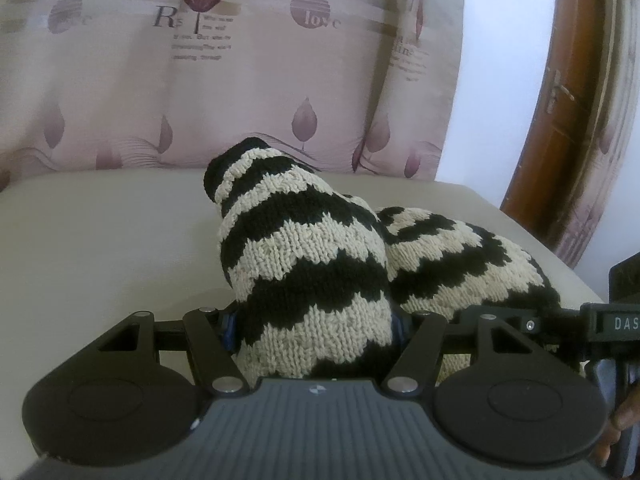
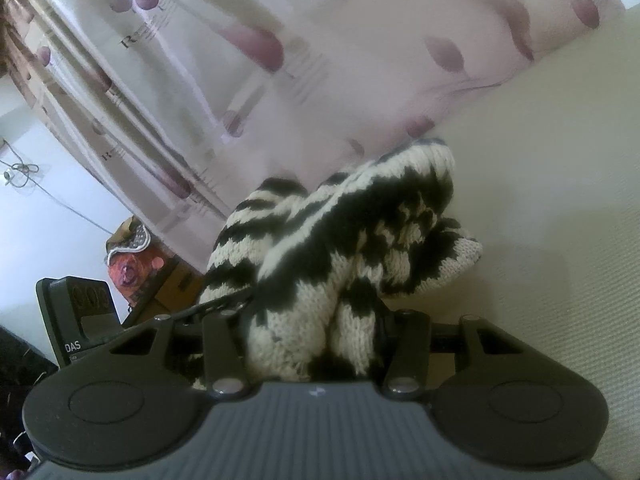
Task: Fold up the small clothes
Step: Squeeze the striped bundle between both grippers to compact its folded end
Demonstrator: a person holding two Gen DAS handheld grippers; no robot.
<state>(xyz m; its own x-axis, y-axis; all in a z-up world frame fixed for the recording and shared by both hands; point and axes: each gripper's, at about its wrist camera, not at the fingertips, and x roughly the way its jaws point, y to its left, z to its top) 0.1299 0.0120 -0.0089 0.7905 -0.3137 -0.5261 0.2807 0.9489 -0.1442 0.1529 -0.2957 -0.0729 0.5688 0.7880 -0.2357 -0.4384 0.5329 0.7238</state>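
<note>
A small knitted garment (image 1: 304,248) with black and cream zigzag stripes is bunched up on a pale cream surface (image 1: 100,240). My left gripper (image 1: 316,328) is shut on its near edge; the knit fills the gap and hides the fingertips. In the right wrist view the same knit (image 2: 360,240) lies folded over itself, and my right gripper (image 2: 316,332) is shut on a bunch of it. The right gripper's body shows at the left wrist view's right edge (image 1: 608,324), and the left gripper's body at the right wrist view's left edge (image 2: 76,312). The two grippers are close together.
A pink curtain (image 1: 240,80) with leaf prints hangs behind the cream surface. A brown wooden door (image 1: 560,128) stands at the right. In the right wrist view a patterned bundle (image 2: 132,256) and boxes sit past the surface's edge beside a white wall.
</note>
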